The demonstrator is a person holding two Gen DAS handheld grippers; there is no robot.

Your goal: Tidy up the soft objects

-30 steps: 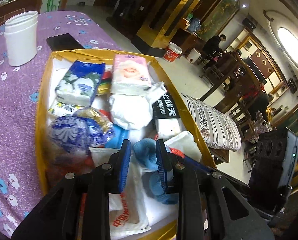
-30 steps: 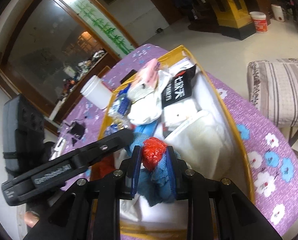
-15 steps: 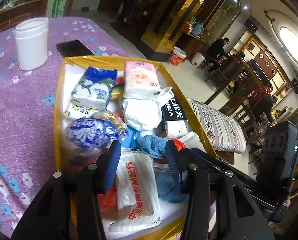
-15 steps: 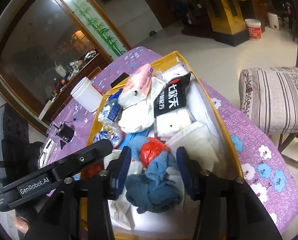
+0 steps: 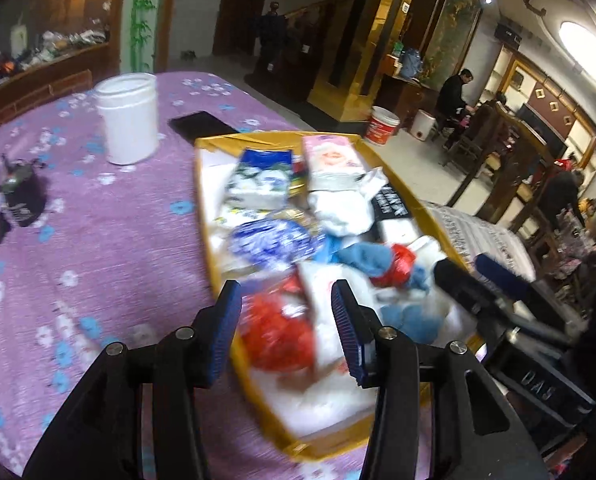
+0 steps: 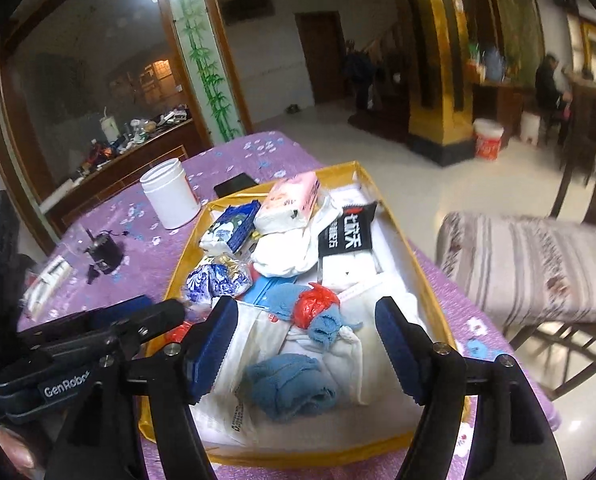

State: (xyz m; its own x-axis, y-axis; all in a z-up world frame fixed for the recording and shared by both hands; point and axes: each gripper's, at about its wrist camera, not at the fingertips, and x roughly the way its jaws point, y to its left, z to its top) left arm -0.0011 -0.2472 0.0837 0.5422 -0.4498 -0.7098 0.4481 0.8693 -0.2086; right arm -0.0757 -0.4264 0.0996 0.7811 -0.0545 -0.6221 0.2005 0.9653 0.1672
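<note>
my right gripper (image 6: pixel 306 344) hangs over the yellow cardboard box (image 6: pixel 438 320) on the table, its jaws opening, empty; the crumpled blue cloth (image 6: pixel 290 388) lies inside the box. my left gripper (image 5: pixel 286 328) jaws stand apart, empty.

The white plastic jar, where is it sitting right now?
The white plastic jar stands upright on the purple tablecloth, outside the yellow tray's far left corner, beside the black phone.
</note>
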